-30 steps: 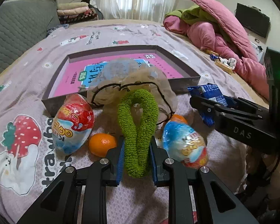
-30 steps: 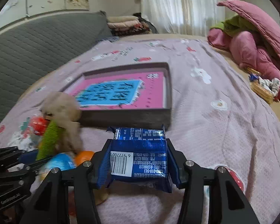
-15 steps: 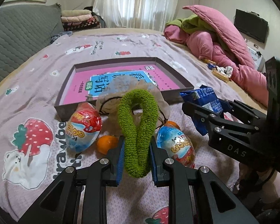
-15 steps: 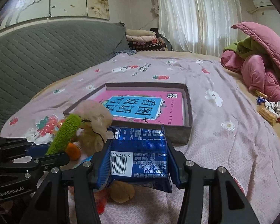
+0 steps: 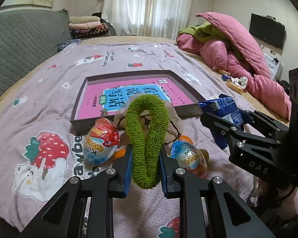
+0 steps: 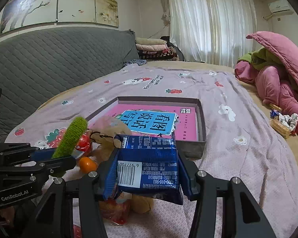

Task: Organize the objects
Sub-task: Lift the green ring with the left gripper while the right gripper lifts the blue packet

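The bedspread is pale mauve, printed with red strawberries, white bears and dark lettering, and the tray on it is dull grey-brown with a bright pink floor and a blue panel of white characters. A moss-green knitted loop sits between blue pads; at its 9 o'clock lies a red-and-blue egg-shaped packet. The snack packet is deep blue with a white barcode patch, an orange fruit at its 9 o'clock.
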The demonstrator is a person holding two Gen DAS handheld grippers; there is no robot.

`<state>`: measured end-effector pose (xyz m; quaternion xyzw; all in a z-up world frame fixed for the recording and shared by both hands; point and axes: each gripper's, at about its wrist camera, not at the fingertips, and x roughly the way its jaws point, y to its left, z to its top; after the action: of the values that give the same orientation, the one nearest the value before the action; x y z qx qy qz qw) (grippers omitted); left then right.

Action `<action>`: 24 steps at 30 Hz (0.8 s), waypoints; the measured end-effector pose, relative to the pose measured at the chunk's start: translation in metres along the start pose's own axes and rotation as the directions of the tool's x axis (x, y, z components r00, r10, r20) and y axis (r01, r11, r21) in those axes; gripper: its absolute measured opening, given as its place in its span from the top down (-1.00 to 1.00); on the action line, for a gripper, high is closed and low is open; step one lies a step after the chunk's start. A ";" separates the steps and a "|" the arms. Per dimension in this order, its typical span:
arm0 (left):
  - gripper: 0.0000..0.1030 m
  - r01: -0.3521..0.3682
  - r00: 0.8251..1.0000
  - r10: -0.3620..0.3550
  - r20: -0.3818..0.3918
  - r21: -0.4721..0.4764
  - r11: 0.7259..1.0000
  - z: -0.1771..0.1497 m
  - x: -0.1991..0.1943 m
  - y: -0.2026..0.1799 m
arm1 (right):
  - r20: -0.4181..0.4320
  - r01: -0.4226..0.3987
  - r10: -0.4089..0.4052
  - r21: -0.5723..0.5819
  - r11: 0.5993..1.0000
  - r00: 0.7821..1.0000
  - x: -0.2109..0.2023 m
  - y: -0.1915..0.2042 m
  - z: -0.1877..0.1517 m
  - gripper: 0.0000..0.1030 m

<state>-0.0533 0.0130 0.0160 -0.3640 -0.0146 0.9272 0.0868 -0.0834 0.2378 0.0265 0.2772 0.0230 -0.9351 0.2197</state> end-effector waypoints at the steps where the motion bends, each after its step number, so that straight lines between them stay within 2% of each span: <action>1: 0.54 0.000 1.000 0.000 0.003 0.000 1.000 0.001 -0.001 0.001 | 0.004 0.002 -0.002 0.002 1.000 1.000 -0.001 0.000 0.002 -0.03; 7: 0.54 0.005 1.000 -0.005 0.014 -0.006 1.000 0.010 -0.005 0.003 | 0.023 0.010 -0.009 -0.020 1.000 1.000 -0.009 0.006 0.016 -0.03; 15: 0.54 0.008 0.999 -0.010 0.051 0.023 1.000 0.037 -0.012 0.003 | 0.034 0.028 -0.027 -0.043 0.999 0.999 -0.015 0.012 0.041 -0.03; 24: 0.54 0.018 0.997 -0.018 0.075 0.010 1.000 0.065 -0.009 0.018 | 0.039 0.031 -0.029 -0.053 0.998 0.999 -0.010 0.010 0.071 -0.04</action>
<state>-0.0936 -0.0038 0.0688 -0.3282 -0.0169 0.9395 0.0962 -0.1079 0.2214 0.0929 0.2530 0.0483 -0.9424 0.2133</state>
